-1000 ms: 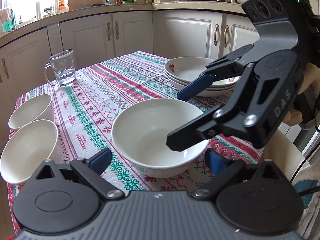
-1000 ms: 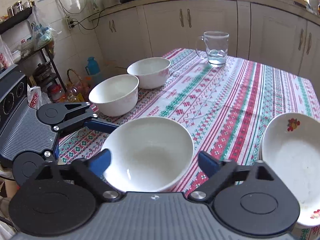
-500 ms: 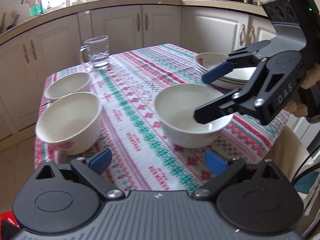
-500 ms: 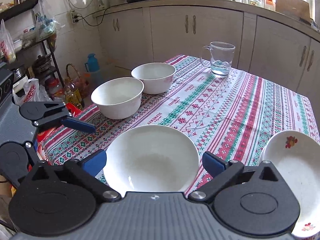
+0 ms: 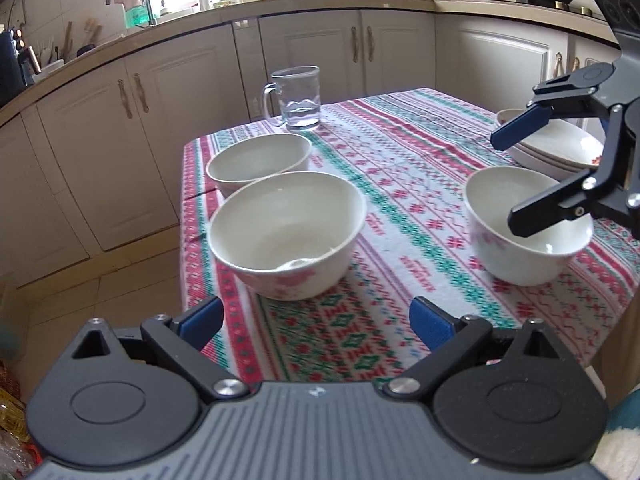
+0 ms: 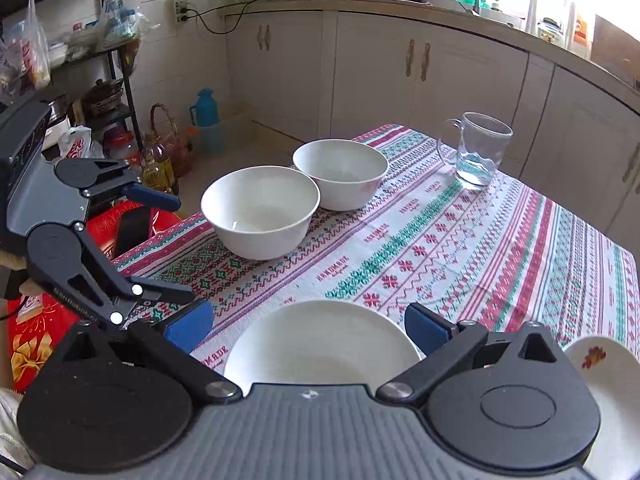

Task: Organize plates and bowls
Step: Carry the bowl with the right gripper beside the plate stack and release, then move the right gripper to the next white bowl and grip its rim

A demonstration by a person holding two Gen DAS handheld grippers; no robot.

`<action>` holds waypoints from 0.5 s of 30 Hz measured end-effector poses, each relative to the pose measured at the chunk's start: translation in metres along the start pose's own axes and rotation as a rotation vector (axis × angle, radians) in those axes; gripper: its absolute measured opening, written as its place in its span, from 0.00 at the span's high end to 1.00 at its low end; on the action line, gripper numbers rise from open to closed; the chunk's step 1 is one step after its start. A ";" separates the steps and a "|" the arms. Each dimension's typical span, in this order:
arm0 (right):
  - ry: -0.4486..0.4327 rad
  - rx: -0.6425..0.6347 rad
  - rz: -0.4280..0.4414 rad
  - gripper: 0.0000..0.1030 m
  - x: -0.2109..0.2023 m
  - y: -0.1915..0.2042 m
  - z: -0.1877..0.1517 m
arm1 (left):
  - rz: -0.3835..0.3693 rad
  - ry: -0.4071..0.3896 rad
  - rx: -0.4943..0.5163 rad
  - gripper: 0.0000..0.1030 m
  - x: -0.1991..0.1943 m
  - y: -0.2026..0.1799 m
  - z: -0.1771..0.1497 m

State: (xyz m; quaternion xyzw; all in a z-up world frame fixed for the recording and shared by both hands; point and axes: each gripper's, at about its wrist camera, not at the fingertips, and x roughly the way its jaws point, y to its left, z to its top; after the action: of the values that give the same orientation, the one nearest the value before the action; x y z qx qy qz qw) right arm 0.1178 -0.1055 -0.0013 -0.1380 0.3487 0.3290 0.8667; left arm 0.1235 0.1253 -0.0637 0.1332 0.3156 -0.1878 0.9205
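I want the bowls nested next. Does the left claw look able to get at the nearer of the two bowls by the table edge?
Probably yes. The left claw is open, empty and aimed at the nearer bowl, with only bare tablecloth between them; the right claw hangs over another bowl.

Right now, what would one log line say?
left fingers: open, empty | right fingers: open, empty | three bowls unstacked | plates stacked

Seen along the left hand-held gripper [image 5: 316, 318], blue-padded jaws wide apart above the near edge of a table [image 5: 400, 280] under a patterned cloth. Ahead: two white bowls [image 5: 286, 232] touching, glass mug [image 5: 296, 98] behind. At right, right hand-held gripper [image 5: 516, 180] spread over a third bowl [image 5: 520, 248], stacked plates [image 5: 560, 152] beyond.
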 end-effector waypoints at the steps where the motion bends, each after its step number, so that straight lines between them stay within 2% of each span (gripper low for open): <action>1: 0.002 -0.005 0.004 0.00 0.003 0.000 0.003 | 0.007 -0.003 0.002 0.04 0.002 0.003 0.001; 15: 0.050 -0.044 0.054 0.00 0.051 0.001 0.060 | -0.006 -0.024 0.049 0.04 0.035 0.029 0.012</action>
State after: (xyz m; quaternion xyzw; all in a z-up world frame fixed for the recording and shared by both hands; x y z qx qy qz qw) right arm 0.1755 -0.0528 0.0059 -0.1558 0.3667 0.3563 0.8452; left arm 0.1681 0.1377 -0.0734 0.1525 0.3005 -0.2000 0.9200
